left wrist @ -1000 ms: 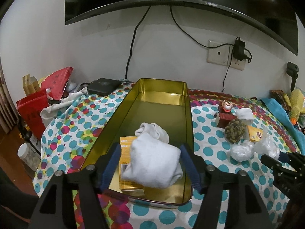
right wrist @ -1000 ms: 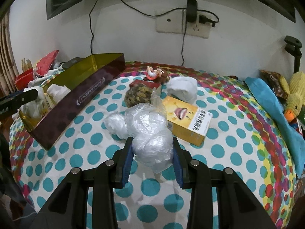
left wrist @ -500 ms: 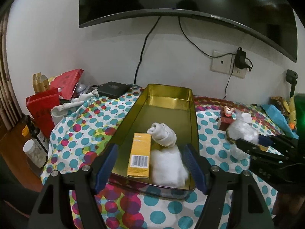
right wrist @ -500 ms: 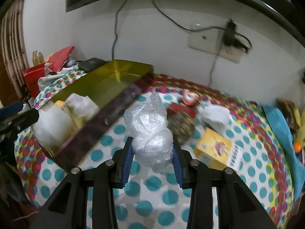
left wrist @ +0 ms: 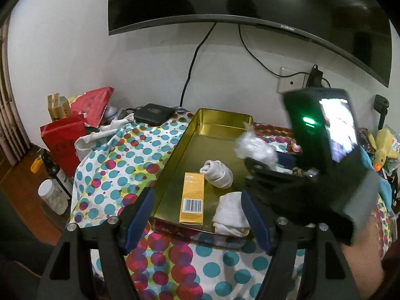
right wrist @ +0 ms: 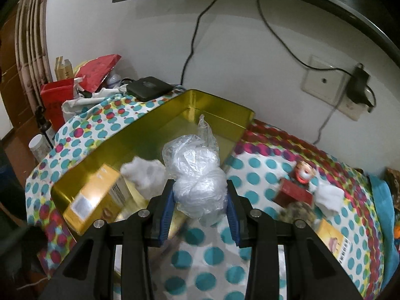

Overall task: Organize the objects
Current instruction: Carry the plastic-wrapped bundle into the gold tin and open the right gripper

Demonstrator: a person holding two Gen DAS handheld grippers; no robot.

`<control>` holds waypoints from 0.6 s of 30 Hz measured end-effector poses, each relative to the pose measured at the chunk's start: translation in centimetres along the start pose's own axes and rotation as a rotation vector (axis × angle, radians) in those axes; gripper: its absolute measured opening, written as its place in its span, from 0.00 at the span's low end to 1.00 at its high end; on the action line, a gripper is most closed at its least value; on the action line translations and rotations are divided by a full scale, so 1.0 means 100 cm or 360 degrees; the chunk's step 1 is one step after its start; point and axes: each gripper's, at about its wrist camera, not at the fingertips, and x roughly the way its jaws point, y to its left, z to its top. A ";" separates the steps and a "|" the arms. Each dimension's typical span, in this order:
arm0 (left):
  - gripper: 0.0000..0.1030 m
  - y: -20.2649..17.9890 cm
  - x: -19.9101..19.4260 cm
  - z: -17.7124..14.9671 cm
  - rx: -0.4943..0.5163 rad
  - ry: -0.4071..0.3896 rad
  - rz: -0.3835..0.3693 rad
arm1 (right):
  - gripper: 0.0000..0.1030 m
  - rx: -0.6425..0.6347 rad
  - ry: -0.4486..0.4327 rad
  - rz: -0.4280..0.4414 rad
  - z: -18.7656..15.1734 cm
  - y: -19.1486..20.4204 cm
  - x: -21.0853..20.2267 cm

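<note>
A long gold tin tray (left wrist: 220,117) lies on the polka-dot cloth and holds a yellow box (left wrist: 192,197), a rolled white sock (left wrist: 217,173) and a folded white cloth (left wrist: 230,212). My left gripper (left wrist: 197,200) hangs open in front of the tray's near end, with nothing between its fingers. My right gripper (right wrist: 200,190) is shut on a crumpled clear plastic bag (right wrist: 197,172), held in the air over the tray (right wrist: 217,105) near its right wall. In the left wrist view the bag (left wrist: 255,147) shows over the tray's right side, with the right tool's body behind it.
On the cloth right of the tray are a red box with a small figurine (right wrist: 295,190), a white sock (right wrist: 327,195), a second yellow box (right wrist: 332,235) and a teal cloth (right wrist: 382,212). A black device (right wrist: 147,87), red bags (left wrist: 62,137) and bottles (left wrist: 52,195) crowd the left.
My right gripper has carried the plastic bag leftward from the table to above the tray. My left gripper has drawn back and up from the folded white cloth, which stays in the tray.
</note>
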 end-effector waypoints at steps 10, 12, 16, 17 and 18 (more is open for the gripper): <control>0.71 0.017 -0.014 0.009 -0.0056 -0.0059 0.0045 | 0.35 0.0079 0.0056 0.0019 0.033 0.024 0.027; 0.71 0.019 -0.015 0.011 -0.0056 -0.0068 0.0052 | 0.35 0.0092 0.0064 0.0025 0.037 0.026 0.032; 0.71 0.022 -0.016 0.012 -0.0067 -0.0068 0.0040 | 0.35 0.0106 0.0076 0.0011 0.044 0.028 0.041; 0.71 0.022 -0.016 0.013 -0.0065 -0.0068 0.0040 | 0.35 0.0103 0.0080 0.0008 0.045 0.028 0.042; 0.71 0.021 -0.017 0.013 -0.0059 -0.0071 0.0040 | 0.35 0.0096 0.0088 0.0002 0.047 0.030 0.045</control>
